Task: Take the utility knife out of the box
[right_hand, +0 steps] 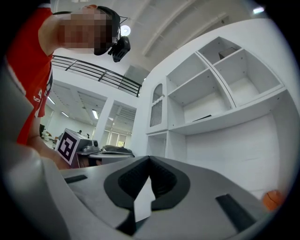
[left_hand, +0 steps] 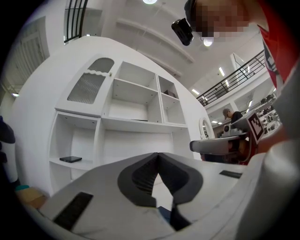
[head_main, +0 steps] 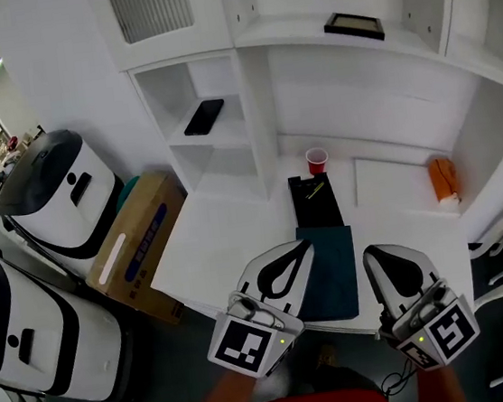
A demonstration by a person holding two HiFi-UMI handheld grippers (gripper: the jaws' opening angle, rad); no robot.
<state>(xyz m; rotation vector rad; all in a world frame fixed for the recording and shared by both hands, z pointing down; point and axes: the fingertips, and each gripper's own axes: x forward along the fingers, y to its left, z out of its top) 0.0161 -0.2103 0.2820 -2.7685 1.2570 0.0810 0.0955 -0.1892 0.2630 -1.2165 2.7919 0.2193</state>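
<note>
A black open box [head_main: 315, 201] lies on the white desk [head_main: 220, 245], just below a red cup [head_main: 317, 160]. Inside the box rests a thin yellowish utility knife [head_main: 315, 190]. In front of the box is a dark teal mat [head_main: 329, 272]. My left gripper [head_main: 304, 245] [left_hand: 157, 154] hovers at the mat's near left edge, short of the box, jaws shut with nothing between them. Off the mat's right side my right gripper [head_main: 373, 251] [right_hand: 149, 158] is also shut and empty. Both point level toward the shelves.
White shelving [head_main: 245, 78] backs the desk, with a black phone [head_main: 204, 117] in a left cubby and a black frame [head_main: 354, 25] higher up. An orange item [head_main: 444, 179] lies at the desk's right. A cardboard box [head_main: 139, 246] and white machines [head_main: 60, 196] stand on the floor at left.
</note>
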